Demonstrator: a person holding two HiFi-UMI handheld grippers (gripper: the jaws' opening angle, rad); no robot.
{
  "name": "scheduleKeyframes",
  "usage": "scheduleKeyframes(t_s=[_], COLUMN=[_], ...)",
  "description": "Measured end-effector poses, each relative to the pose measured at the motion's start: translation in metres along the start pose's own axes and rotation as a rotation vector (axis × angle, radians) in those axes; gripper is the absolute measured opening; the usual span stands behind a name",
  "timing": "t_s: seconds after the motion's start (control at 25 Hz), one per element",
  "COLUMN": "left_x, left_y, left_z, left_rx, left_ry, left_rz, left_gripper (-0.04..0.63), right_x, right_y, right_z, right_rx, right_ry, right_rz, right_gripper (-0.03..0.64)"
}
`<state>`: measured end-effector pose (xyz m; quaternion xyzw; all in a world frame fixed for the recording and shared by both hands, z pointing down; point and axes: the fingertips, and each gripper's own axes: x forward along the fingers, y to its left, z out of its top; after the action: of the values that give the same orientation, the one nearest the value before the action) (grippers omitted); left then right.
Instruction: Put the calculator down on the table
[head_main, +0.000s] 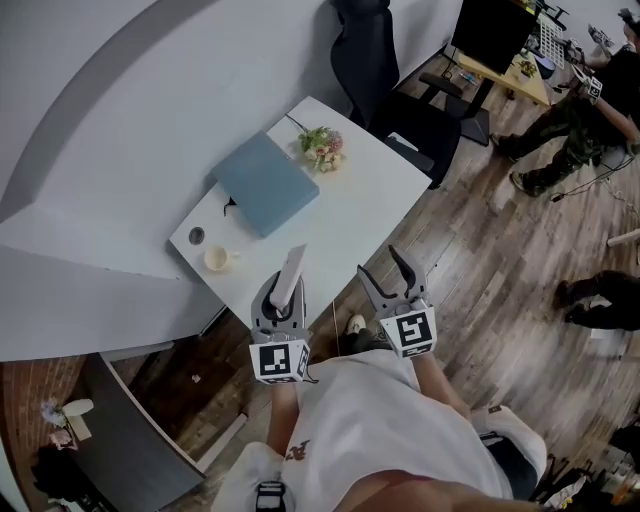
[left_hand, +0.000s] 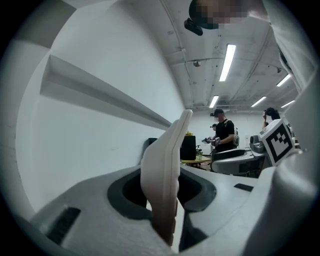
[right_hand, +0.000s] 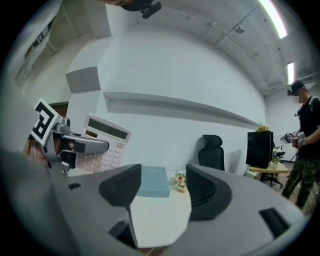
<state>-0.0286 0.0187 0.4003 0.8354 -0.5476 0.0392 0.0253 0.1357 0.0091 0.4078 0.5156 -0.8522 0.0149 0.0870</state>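
My left gripper (head_main: 281, 300) is shut on a white calculator (head_main: 291, 274), held on edge above the near edge of the white table (head_main: 370, 205). In the left gripper view the calculator (left_hand: 166, 175) stands upright between the jaws, seen edge-on. In the right gripper view the calculator (right_hand: 104, 144) shows its keys and display at the left, clamped in the left gripper (right_hand: 75, 146). My right gripper (head_main: 393, 276) is open and empty beside it, its jaws pointing at the table (right_hand: 160, 217).
On the table lie a blue-grey book (head_main: 265, 183), a small flower bunch (head_main: 323, 147) and a cup (head_main: 217, 259). A black office chair (head_main: 385, 70) stands at the far end. People (head_main: 580, 110) stand on the wooden floor to the right.
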Motion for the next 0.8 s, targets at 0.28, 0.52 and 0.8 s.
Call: scheduleKeyframes(t_s=[0.28, 0.52, 0.8], left_x=[0.018, 0.030, 0.045], left_y=[-0.006, -0.006, 0.010], left_z=[-0.002, -0.001, -0.021], left_rx=[-0.007, 0.000, -0.031], left_ry=[0.015, 0.025, 0.065], left_rz=[0.039, 0.028, -0.015], left_gripper=[0.126, 0.126, 0.126], right_x=[0.015, 0.021, 0.045], right_y=[-0.022, -0.029, -0.022], right_z=[-0.004, -0.003, -0.014], right_rx=[0.003, 0.020, 0.021], right_ry=[-0.008, -0.006, 0.027], right_rz=[0.038, 0.032, 0.021], right_gripper=[0.279, 0.278, 0.273])
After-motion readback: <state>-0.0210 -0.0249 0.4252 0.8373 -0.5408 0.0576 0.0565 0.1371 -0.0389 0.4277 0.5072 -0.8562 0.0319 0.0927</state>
